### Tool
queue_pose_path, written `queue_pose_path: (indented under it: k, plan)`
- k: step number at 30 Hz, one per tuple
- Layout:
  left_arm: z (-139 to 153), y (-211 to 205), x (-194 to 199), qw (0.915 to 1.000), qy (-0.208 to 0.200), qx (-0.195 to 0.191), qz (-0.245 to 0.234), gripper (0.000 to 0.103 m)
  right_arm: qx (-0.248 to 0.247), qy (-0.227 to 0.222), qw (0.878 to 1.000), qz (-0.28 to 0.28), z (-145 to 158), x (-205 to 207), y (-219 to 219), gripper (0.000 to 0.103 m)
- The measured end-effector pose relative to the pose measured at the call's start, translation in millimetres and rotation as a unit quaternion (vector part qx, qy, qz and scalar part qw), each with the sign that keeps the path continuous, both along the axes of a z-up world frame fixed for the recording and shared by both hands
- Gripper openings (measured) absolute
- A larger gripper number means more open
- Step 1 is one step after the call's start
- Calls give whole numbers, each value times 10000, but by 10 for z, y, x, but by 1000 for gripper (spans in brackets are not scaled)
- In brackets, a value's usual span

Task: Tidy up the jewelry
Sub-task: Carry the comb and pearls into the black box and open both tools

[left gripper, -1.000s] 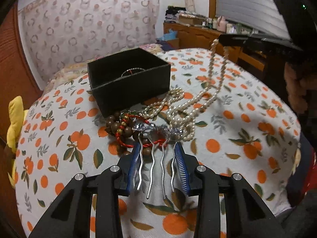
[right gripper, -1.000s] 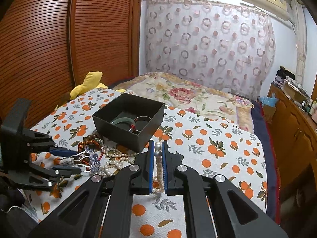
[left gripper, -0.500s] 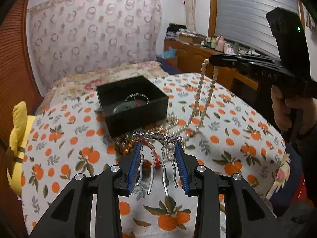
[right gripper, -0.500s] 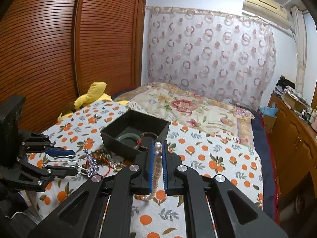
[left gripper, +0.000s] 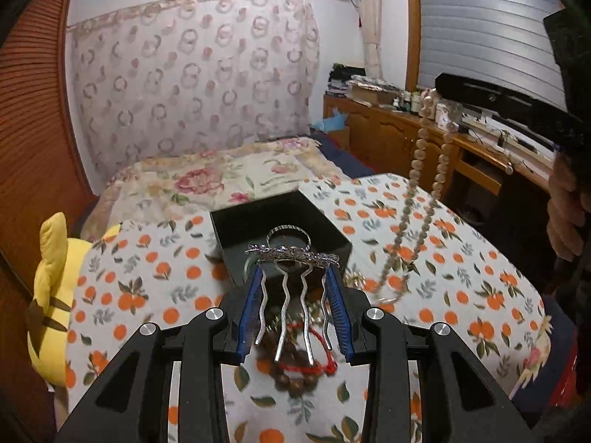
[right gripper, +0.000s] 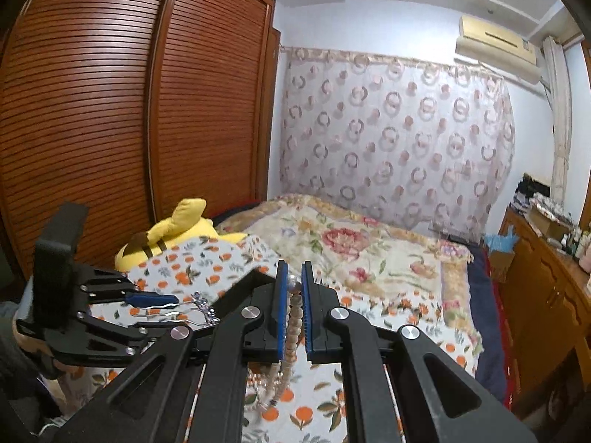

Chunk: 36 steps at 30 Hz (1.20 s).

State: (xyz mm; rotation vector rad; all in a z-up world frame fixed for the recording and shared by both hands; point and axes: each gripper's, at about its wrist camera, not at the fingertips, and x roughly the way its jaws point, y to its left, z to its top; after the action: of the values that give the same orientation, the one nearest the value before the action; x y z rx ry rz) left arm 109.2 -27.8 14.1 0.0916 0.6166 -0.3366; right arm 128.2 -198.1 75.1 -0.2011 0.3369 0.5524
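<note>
- The left gripper (left gripper: 293, 308) was clamped across the wavy prongs of a silver four-pronged hair comb with an ornate metal crest (left gripper: 293, 288), holding it in the air with the crest pointing away, above and in front of the open black square box (left gripper: 332, 234).
- The right gripper (right gripper: 292, 312) was clenched on a long strand of cream-coloured pearl beads (right gripper: 291, 326); from the left wrist view the strand hung down in two lines from that gripper to the orange-printed bedspread (left gripper: 480, 258), to the right of the box, its lower end apparently still trailing on the cloth.
- Inside the box a silver bangle (left gripper: 289, 232) was visible, so some pieces seemed already stowed.
- A brown wooden bead bracelet (left gripper: 295, 384) and a red cord bracelet (left gripper: 308, 363) lay on the bedspread below the comb, not yet put away.
- The step in hand looked like the carry: both pieces lifted and on their way to the box.
- The next move probably called for bringing the comb over the box opening, lowering it and releasing it, then doing likewise with the pearls, feeding the strand in gradually so that it coiled inside rather than draping over the wall.
</note>
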Motion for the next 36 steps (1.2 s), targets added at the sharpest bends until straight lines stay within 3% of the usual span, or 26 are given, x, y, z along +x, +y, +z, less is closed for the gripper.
queue_pose_path:
  k: [9, 14, 24, 36]
  plan:
    - [54, 56, 327, 9999, -20, -62, 92, 33, 91, -334, 9994, 6, 412, 234, 85, 9]
    - [-15, 122, 511, 9997, 67, -160, 179, 33, 56, -353, 9993, 90, 479, 417, 216, 9]
    - [-124, 187, 865, 9992, 210, -226, 260, 34, -9, 363, 9988, 329, -65, 791, 382, 9]
    - [-292, 86, 1276, 9985, 463, -138, 251, 34, -107, 1374, 9890, 531, -818, 1086, 493, 10]
